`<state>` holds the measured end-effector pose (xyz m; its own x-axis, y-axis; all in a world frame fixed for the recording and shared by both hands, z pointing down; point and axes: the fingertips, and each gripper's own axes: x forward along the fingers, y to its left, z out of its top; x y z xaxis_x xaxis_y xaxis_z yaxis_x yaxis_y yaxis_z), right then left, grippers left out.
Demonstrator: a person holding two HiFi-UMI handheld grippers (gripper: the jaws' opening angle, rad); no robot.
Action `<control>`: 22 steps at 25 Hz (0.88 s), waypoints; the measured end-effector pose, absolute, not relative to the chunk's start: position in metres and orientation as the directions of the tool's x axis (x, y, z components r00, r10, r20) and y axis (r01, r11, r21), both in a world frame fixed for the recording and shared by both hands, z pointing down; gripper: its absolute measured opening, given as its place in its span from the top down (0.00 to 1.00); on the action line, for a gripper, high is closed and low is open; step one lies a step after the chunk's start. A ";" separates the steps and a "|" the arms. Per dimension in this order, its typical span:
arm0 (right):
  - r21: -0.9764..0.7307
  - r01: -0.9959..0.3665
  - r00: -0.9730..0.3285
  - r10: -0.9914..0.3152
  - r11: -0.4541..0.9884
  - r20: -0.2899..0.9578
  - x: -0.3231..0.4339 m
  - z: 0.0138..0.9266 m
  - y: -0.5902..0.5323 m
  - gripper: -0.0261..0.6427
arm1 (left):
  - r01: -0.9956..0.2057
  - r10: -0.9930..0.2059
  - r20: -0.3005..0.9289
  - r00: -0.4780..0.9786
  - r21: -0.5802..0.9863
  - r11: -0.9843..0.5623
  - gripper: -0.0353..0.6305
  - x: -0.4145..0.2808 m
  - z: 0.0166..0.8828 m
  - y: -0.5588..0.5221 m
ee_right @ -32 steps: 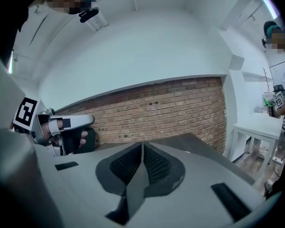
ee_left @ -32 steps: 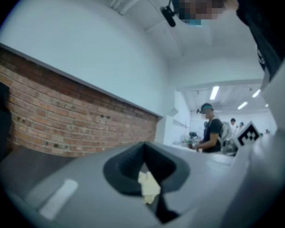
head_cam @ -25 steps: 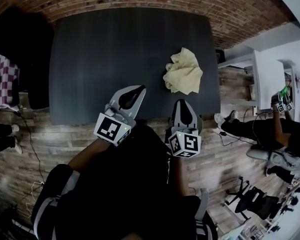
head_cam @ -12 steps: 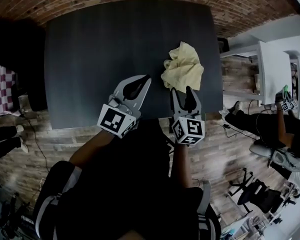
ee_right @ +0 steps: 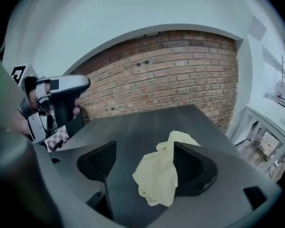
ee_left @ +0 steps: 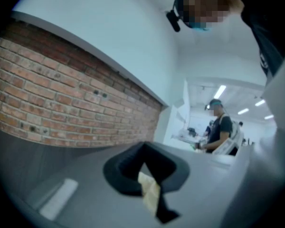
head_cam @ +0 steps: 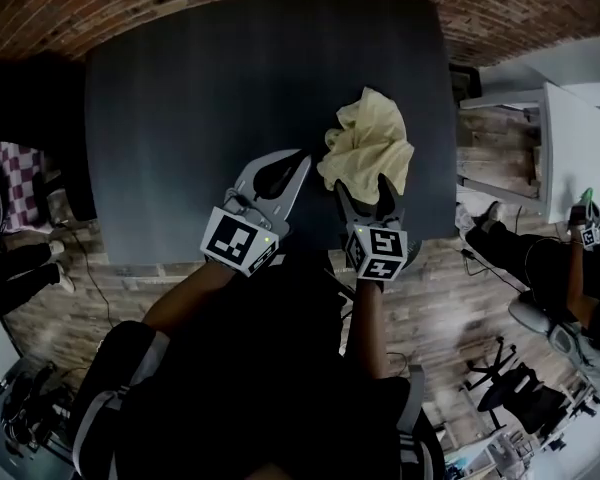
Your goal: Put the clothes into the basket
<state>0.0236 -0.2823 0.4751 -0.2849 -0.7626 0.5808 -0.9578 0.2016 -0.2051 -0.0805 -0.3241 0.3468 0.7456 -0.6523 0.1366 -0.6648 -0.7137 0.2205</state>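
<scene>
Near the front right edge of the dark table (head_cam: 200,98) lies the one garment in sight, a pale yellow cloth (head_cam: 367,146), crumpled into a loose heap and resting flat on the tabletop. The right gripper (head_cam: 364,193) is at its near side, angled down. Its jaws are opening and stand wide. In the right gripper view the cloth sits between them, bunched against the right-hand jaw, while a bare strip of table separates it from the left-hand one. Neither pad presses on it, so nothing is held yet.

The left gripper (head_cam: 298,158) hovers just beside the cloth on its left, pointing toward it. Its jaws are together at the tips and grip nothing. The sliver of yellow in its own view looks like the cloth lying beyond the jaws, not something caught in them.

I judge this to be the reach-and-grasp step: the cloth has been approached but not picked up. The next move calls for the right gripper to settle a little lower so both pads straddle a thick fold, then close firmly enough that the soft fabric does not slip out as it is lifted. No basket shows in any view, so where the cloth must be carried cannot be told from here.
</scene>
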 end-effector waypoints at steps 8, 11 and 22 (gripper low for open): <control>-0.181 -0.961 -0.273 -0.635 0.208 0.723 0.042 0.551 -0.293 0.41 | -0.654 -0.627 0.187 0.756 0.238 -0.718 0.94 -0.050 0.376 -0.344; -0.167 -0.961 -0.269 -0.586 0.222 0.765 0.046 0.573 -0.294 0.40 | -0.650 -0.619 0.198 0.760 0.241 -0.721 0.94 -0.041 0.384 -0.350; -0.128 -0.952 -0.243 -0.426 0.279 0.872 0.050 0.641 -0.297 0.38 | -0.668 -0.616 0.260 0.743 0.259 -0.697 0.94 -0.024 0.413 -0.377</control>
<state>0.0497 -0.2967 0.6413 -0.2425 -0.4258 0.8717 -0.9516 0.2794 -0.1283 -0.0241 -0.3772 0.4127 0.7434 -0.6163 0.2598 -0.6685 -0.6971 0.2593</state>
